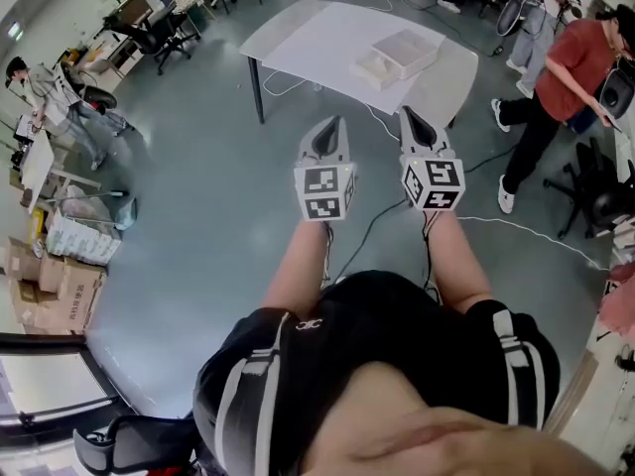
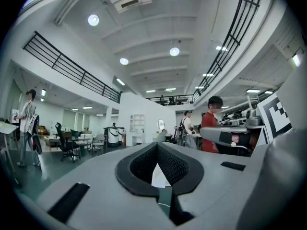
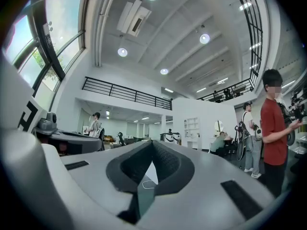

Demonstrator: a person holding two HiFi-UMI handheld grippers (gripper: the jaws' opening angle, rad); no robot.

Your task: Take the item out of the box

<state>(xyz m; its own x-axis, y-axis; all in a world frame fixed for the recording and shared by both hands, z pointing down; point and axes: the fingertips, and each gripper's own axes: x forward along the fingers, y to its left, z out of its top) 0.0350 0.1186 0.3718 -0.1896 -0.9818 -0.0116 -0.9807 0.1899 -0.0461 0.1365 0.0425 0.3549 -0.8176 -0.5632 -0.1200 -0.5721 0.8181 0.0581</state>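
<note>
A white box [image 1: 404,52] lies on a white table [image 1: 308,38] a few steps ahead, with a smaller white piece [image 1: 374,70] beside it. What is inside the box cannot be made out from here. My left gripper [image 1: 335,121] and right gripper [image 1: 406,113] are held side by side at waist height, well short of the table and pointing toward it. In the left gripper view the jaws [image 2: 158,146] meet at the tip with nothing between them. The right gripper's jaws [image 3: 152,143] are likewise closed and empty. Both gripper views look out over the hall and ceiling.
A person in a red shirt [image 1: 580,62] stands right of the table. Cables [image 1: 521,228] trail across the grey floor. Cardboard boxes [image 1: 50,291] and a basket sit at the left, where another person [image 1: 45,87] stands. Office chairs [image 1: 154,30] are at the far left.
</note>
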